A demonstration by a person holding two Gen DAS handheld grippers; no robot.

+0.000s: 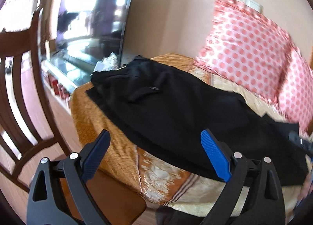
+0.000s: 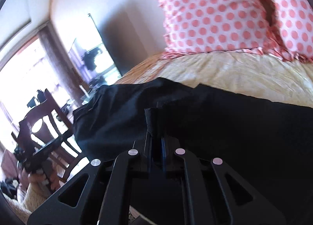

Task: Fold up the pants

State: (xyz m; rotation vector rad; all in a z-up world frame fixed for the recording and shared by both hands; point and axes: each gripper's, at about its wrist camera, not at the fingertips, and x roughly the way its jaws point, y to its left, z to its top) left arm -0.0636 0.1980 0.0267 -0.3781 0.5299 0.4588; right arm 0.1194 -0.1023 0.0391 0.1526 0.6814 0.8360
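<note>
Left wrist view: black pants (image 1: 176, 107) laid lengthwise across a bed (image 1: 109, 127) with an orange and cream patterned cover, the waist end toward the far corner near a television (image 1: 93, 20), the rest running toward the lower right edge of the picture. The left claw (image 1: 156, 156) stands wide, its blue pads (image 1: 215, 156) apart and nothing between them, poised above the near edge of the fabric (free, by the look of it, to take a fresh hold). Two pink polka-dot pillows (image 1: 244, 45) lean at the head of the bed, clear of the garment; a dark wooden chair (image 1: 21, 92) stands beside the bed on the left. Right wrist view: the right claw (image 2: 156, 125) is drawn narrow, with a bunch of black cloth pinched between its tips, so it is holding the pants (image 2: 215, 127), probably at an edge or leg end, to carry that part over for a fold. The pants spread dark across the cream cover (image 2: 244, 74) below the pillows (image 2: 215, 14). At lower left the person's other hand (image 2: 39, 178) shows with its device, small and blurred. Judged stage: a fold under way, not yet laid flat.
</note>
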